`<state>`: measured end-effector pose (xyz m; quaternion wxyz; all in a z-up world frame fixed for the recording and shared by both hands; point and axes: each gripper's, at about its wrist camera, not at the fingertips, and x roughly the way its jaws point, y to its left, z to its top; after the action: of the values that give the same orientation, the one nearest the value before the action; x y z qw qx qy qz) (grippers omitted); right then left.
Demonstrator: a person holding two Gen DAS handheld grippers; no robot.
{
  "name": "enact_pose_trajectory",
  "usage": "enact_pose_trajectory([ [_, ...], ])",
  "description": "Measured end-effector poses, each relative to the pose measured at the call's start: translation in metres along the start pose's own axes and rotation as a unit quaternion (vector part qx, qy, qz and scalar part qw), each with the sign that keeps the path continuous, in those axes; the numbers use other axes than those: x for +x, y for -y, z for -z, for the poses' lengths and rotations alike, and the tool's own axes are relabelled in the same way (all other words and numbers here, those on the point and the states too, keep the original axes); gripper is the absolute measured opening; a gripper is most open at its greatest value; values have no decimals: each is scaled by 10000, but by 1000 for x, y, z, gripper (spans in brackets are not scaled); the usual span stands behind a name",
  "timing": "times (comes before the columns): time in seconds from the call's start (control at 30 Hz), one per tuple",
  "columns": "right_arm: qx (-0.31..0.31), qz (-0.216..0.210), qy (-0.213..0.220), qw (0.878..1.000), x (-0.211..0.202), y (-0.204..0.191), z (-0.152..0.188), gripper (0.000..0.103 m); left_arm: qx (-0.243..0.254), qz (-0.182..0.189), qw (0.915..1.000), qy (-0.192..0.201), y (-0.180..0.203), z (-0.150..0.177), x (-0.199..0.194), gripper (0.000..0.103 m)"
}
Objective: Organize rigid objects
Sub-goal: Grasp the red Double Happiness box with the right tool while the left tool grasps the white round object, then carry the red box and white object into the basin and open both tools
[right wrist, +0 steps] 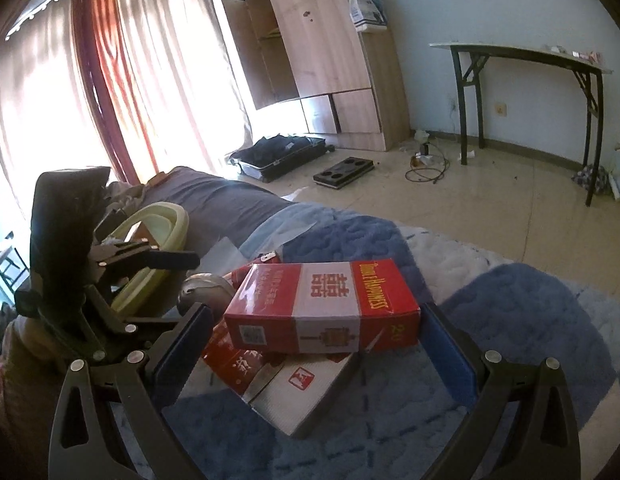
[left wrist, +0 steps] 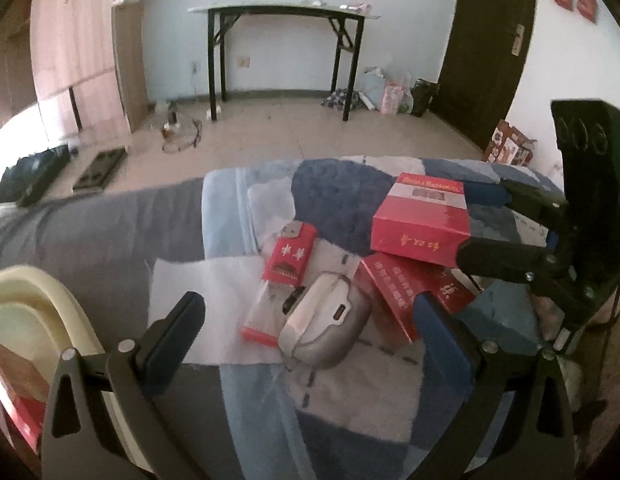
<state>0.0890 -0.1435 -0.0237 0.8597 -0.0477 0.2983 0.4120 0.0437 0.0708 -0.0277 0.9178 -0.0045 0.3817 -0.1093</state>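
The left tongs [left wrist: 310, 320] hang spread wide over a grey case [left wrist: 324, 322] on the bed [left wrist: 230, 400]; only this view shows it whole. The right tongs [right wrist: 322, 344], released, straddle the red box [right wrist: 322, 306] without touching, level.

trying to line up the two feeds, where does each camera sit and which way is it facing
Left wrist: sits on the left tool, open over the grey-and-white device, facing the folding table and door; the right tool reaches in around the big red box.
Right wrist: sits on the right tool, open around the same red box, facing the curtains and wardrobe; the left tool shows at left beside the pale basin.
Shared: red box, device, basin, blue quilt, folding table.
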Motion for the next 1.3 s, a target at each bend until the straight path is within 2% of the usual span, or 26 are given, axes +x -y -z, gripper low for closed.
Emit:
enact_pose_trajectory([
  [0.17, -72, 148, -69, 9998, 5, -5, -1, 103, 97, 37, 9999, 66, 3, -2, 0, 103],
  [0.23, -100, 200, -92, 9997, 6, -7, -2, 103, 98, 51, 9999, 56, 3, -2, 2, 96],
  [0.3, -71, 259, -125, 9996, 9, -6, -2, 103, 111, -19, 9999, 92, 1, -4, 4, 73],
  [0.4, 17, 325, -114, 9994, 8, -4, -3, 101, 236, 48, 9996, 117, 5, -3, 4, 51],
  [0.47, 59, 322, -49, 9995, 7, -3, -3, 100, 289, 126, 9995, 99, 9, -3, 4, 45],
  [0.6, 78, 354, 8, 9993, 6, -3, -2, 91, 312, 136, 9994, 77, 9, -3, 6, 46],
  [0.73, -4, 439, -40, 9990, 9, -7, -1, 90, 51, 241, 9997, 38, 2, -5, 5, 45],
  [0.9, 11, 343, 91, 9994, 2, -5, -1, 90, -595, 269, 9965, 518, -20, -12, -22, 45],
  [1.0, 148, 207, 362, 9990, -11, -1, -2, 90, -812, 16, 9931, 848, -34, -15, -51, 45],
  [1.1, 260, 12, 651, 9975, -26, -3, -5, 90, -1105, -305, 9857, 1233, -53, -15, -88, 45],
  [1.17, 211, -120, 786, 9966, -34, -13, -8, 90, -1282, -726, 9770, 1539, -67, -12, -116, 45],
  [1.2, 142, -178, 831, 9963, -37, -21, -10, 90, -1445, -1011, 9694, 1710, -78, -7, -135, 45],
  [1.23, 61, -313, 864, 9958, -39, -31, -12, 90, -1541, -1135, 9657, 1756, -86, -3, -145, 45],
  [1.3, 43, -829, 943, 9921, -40, -51, -16, 90, -1711, -1437, 9573, 1832, -104, 9, -166, 45],
])
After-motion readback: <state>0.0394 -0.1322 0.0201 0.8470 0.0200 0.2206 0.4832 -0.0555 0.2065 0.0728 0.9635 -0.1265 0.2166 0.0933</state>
